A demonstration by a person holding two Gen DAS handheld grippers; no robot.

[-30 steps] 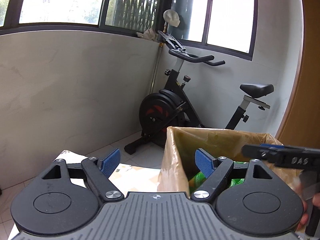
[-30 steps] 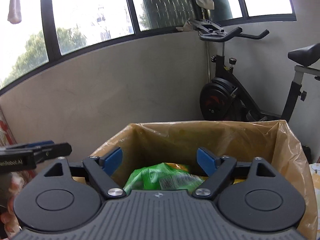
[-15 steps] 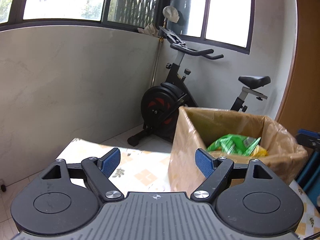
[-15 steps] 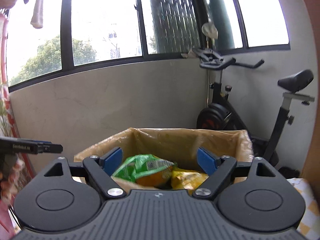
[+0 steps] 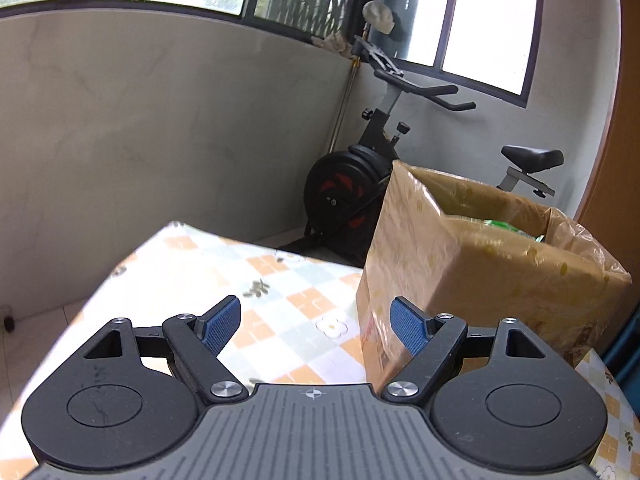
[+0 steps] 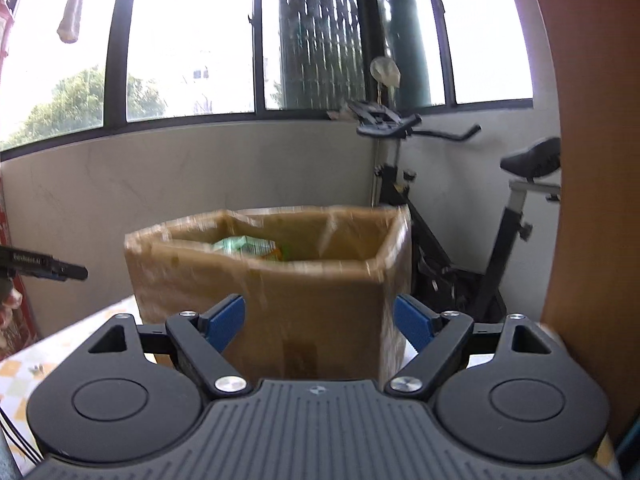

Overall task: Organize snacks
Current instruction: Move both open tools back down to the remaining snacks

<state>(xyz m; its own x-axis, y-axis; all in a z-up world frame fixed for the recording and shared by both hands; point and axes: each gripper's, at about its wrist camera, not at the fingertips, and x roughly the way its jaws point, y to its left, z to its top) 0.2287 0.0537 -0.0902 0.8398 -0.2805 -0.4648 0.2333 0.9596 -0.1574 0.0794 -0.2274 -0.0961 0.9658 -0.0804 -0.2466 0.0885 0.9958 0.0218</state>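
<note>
A tall cardboard box point(image 5: 460, 264) point(image 6: 280, 292) lined with clear plastic stands on a table with a checked cloth point(image 5: 256, 280). Green and yellow snack bags point(image 6: 248, 245) point(image 5: 512, 227) lie inside it, mostly hidden by its walls. My left gripper point(image 5: 316, 326) is open and empty, low over the cloth just left of the box. My right gripper point(image 6: 320, 322) is open and empty, facing the box's near wall from a short way back. The tip of the left gripper point(image 6: 44, 268) shows at the left edge of the right wrist view.
An exercise bike point(image 5: 360, 184) point(image 6: 460, 240) stands on the floor behind the table in the corner under the windows. A brown wooden panel point(image 6: 592, 160) rises at the right. The cloth's far edge point(image 5: 224, 232) drops to the tiled floor.
Both grippers pulled back from above the box and sank; the box, once filling both views, now sits farther off. Both stayed open and empty.
</note>
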